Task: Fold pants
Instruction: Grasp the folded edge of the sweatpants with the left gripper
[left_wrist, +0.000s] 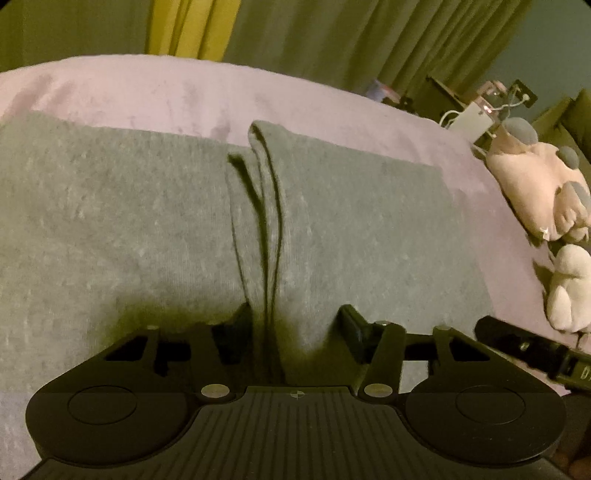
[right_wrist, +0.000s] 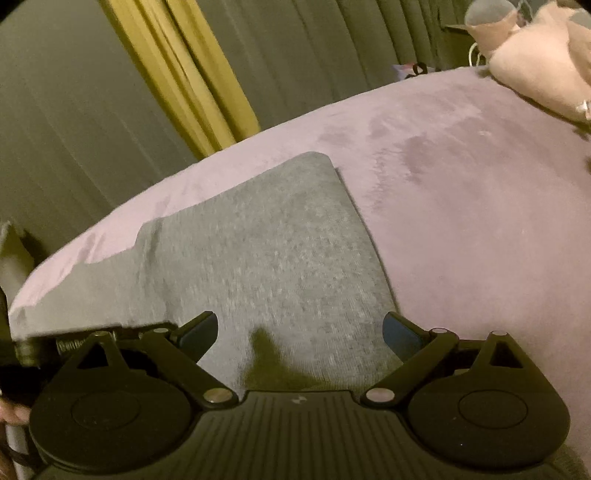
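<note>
Pink bed (left_wrist: 147, 88) carries the grey pants (left_wrist: 110, 221) flat for folding. Left gripper (left_wrist: 295, 325) straddles their raised fold, pads apart from it; right gripper (right_wrist: 299, 332) gapes empty above them.

Both cameras ride just behind their own fingers and look steeply down and forward, close over grey pants (left_wrist: 147, 221) on a pink blanket (left_wrist: 147, 92). The left view faces squarely across the bed toward green curtains (left_wrist: 332, 44), with plush toys (left_wrist: 543, 192) at its right edge. The right view is tilted and sits over the cloth's right end; they share the pants (right_wrist: 277, 258), blanket (right_wrist: 461, 221), curtains (right_wrist: 332, 55), yellow drape (right_wrist: 184, 74) and a toy (right_wrist: 535, 74).
</note>
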